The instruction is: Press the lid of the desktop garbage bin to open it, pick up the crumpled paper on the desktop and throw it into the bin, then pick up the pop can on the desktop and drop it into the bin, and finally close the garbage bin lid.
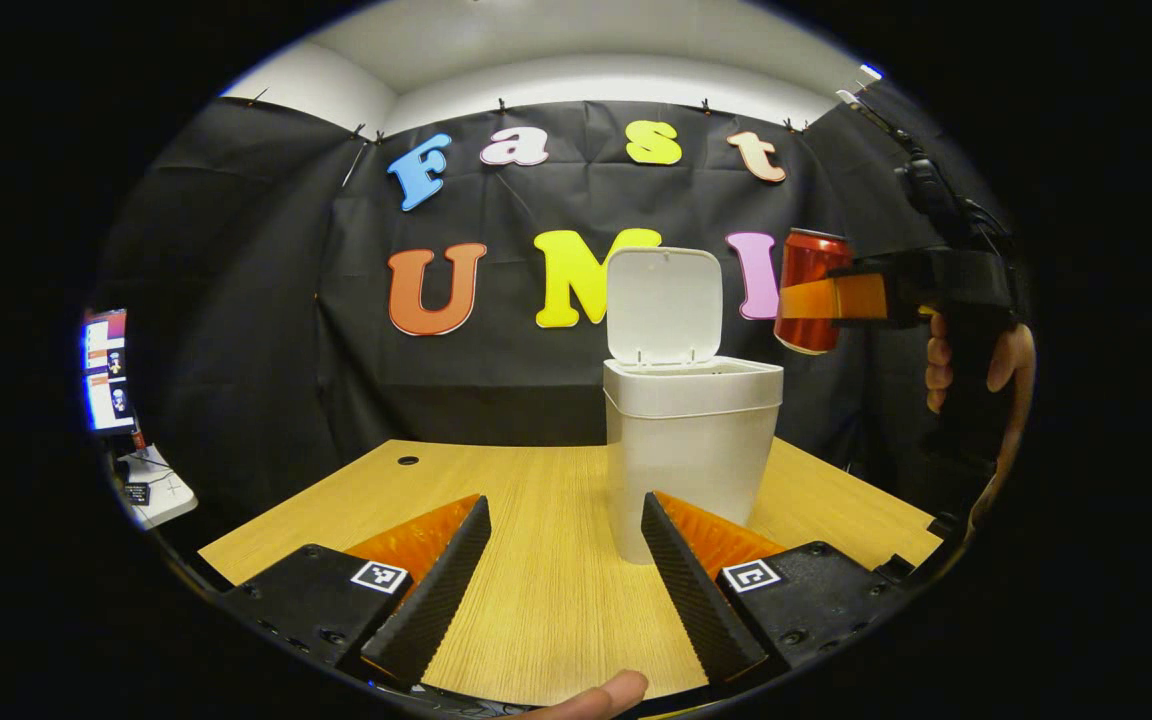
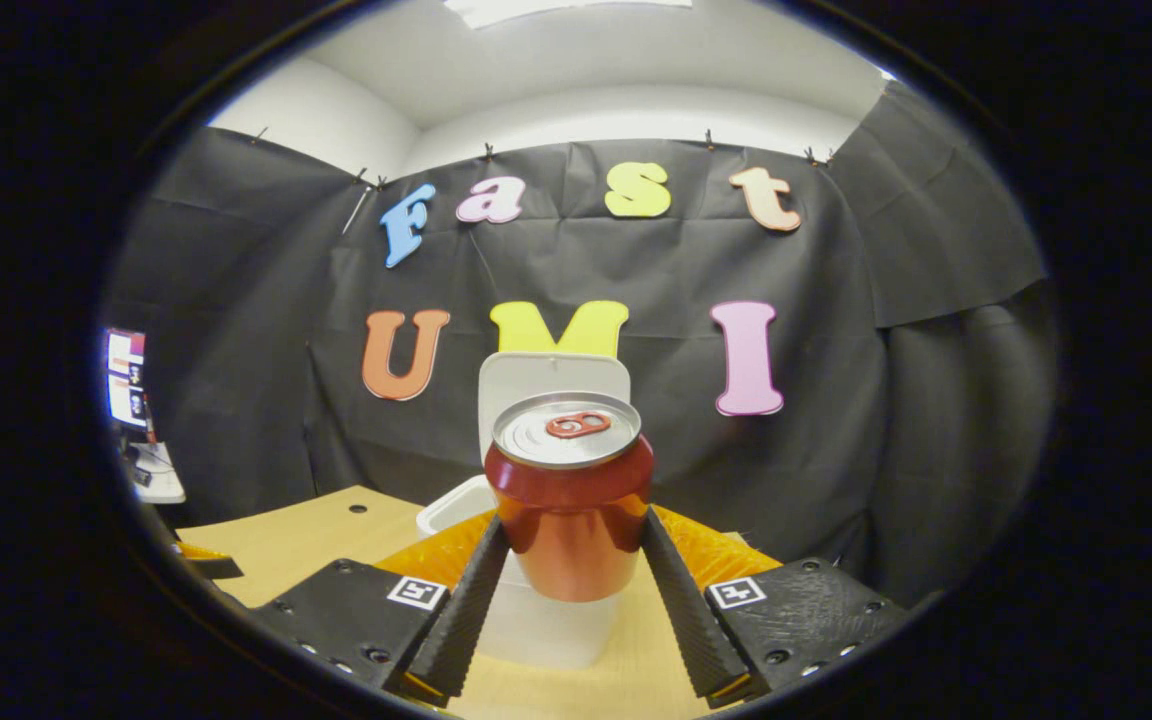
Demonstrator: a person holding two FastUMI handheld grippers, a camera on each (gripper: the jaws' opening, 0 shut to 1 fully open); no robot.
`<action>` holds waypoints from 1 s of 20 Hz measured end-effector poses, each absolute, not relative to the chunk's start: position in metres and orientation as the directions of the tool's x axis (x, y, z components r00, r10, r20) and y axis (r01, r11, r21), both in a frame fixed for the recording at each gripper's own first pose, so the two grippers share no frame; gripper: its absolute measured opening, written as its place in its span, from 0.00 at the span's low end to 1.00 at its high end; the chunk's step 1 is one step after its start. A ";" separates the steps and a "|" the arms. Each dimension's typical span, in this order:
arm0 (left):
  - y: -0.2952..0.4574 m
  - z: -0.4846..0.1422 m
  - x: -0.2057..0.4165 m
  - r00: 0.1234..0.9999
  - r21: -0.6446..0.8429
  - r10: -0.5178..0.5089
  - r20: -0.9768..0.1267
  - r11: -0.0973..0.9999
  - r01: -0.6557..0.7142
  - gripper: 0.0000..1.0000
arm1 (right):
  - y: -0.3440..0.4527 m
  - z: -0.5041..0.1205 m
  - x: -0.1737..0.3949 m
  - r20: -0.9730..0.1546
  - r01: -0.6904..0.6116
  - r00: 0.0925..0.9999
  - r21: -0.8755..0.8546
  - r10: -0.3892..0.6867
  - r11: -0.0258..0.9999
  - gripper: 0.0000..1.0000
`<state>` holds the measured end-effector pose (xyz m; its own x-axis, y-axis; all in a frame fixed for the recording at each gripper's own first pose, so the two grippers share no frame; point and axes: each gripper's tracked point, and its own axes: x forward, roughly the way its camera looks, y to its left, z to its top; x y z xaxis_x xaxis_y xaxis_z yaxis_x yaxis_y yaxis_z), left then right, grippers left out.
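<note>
Wooden desktop [image 1: 536, 560] lies beneath the left gripper [image 1: 566, 560], its fingers spread wide and empty; ahead stands the white bin [image 1: 691, 450], lid [image 1: 663, 305] raised, while the right gripper [image 2: 573, 565] clamps the red pop can [image 2: 569, 500] upright above its right rim.

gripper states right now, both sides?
Left gripper: open, holding nothing, low over the table.
Right gripper: shut on the pop can, upright, near the open bin.
</note>
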<state>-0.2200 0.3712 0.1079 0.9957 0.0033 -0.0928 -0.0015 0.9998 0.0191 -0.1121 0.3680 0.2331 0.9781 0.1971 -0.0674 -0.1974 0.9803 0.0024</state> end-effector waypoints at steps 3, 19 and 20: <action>0.372 0.112 -0.221 0.997 0.034 0.010 -0.081 0.999 -0.008 0.98 | 0.374 0.239 -0.080 -0.067 -0.176 0.982 0.031 0.178 0.984 0.80; 0.386 0.110 -0.217 0.995 0.052 0.022 -0.097 0.999 -0.017 0.98 | 0.443 0.173 0.035 -0.335 -0.172 0.923 0.087 0.191 0.981 0.80; 0.390 0.113 -0.218 0.995 0.057 0.026 -0.091 0.998 -0.021 0.98 | 0.443 0.169 0.039 -0.351 -0.167 0.918 0.074 0.183 0.983 0.80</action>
<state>-0.2179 0.3897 0.1126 0.9955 0.0257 -0.0913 -0.0206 0.9982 0.0566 0.0388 0.4430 0.1695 0.9184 0.1828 -0.3509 -0.1674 0.9831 0.0738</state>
